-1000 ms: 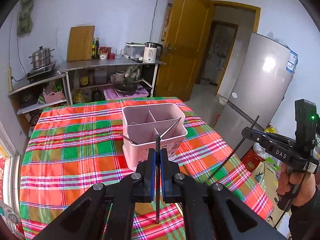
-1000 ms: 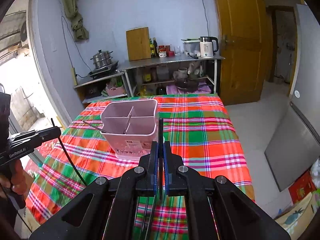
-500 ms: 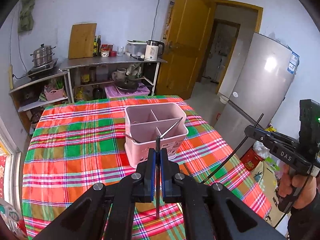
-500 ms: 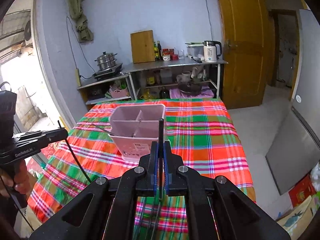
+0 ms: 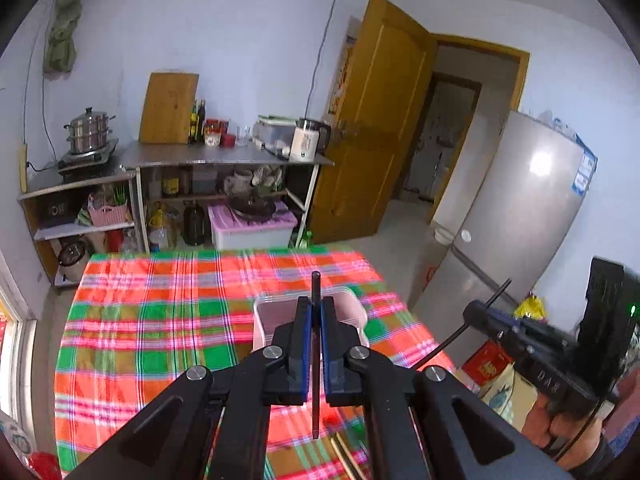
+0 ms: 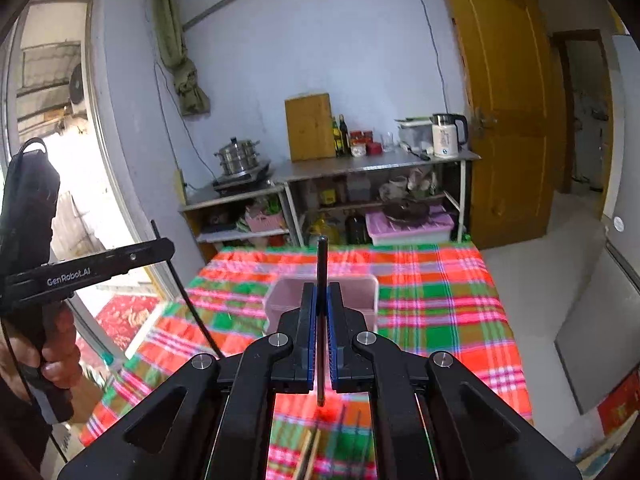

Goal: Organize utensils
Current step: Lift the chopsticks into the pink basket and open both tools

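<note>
Chopsticks clamped upright, one (image 5: 315,344) in left tool (image 5: 315,312), one (image 6: 321,320) in right tool (image 6: 321,300), pink caddy (image 6: 360,292) beyond

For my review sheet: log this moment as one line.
left claw: shut on black chopstick | right claw: shut on dark chopstick | pink caddy: on table

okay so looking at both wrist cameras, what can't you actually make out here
- Pink utensil holder: compartments and contents, hidden behind the left tongs and blurred; in the right wrist view the right tongs cover it too.
- Black chopstick in each tongs: lower end blurred.
- Sticks on the tablecloth: cut off by the bottom edge.
</note>
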{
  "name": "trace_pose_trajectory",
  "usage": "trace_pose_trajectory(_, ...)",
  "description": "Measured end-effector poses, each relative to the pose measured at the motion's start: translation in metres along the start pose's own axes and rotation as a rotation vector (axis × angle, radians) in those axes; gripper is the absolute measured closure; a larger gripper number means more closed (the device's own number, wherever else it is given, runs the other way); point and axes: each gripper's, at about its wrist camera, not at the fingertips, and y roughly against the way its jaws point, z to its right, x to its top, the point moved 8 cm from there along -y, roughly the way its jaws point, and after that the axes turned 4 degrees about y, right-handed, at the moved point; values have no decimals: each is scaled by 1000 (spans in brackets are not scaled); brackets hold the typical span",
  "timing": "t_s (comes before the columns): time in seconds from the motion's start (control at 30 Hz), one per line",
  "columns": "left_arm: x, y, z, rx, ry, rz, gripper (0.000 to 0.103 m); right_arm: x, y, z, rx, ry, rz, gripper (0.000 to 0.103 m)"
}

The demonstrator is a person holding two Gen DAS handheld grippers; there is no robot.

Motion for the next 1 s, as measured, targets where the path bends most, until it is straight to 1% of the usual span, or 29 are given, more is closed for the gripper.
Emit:
trace_pose_trajectory(0.1, 23, 0, -1, 3, 5, 27, 99, 18, -5, -4, 16, -13, 29, 99)
trace_pose_trajectory(0.23, 45, -5, -6, 10, 16, 54, 99, 40, -15, -6, 27, -24, 66, 99)
trace_pose_trajectory(0.37, 62, -18, -12, 11, 37, 72, 99, 51, -28, -3, 32, -44, 83, 99)
trace_pose_trajectory(0.47, 68, -32, -18, 16, 43, 83, 99, 50, -43, -1, 31, -55, 83, 99)
trace_pose_trajectory(0.63, 57, -63, -34, 18, 69, 69, 99, 40, -66, 4, 33, -80, 64, 99)
trace_pose_trajectory(0.83, 28, -97, -52, 17, 103, 23, 99, 16, -94, 9, 35, -97, 16, 99)
trace_pose_trajectory(1.0, 5, -114, -64, 11, 120, -20, 99, -3, -109, 15, 32, -119, -31, 98)
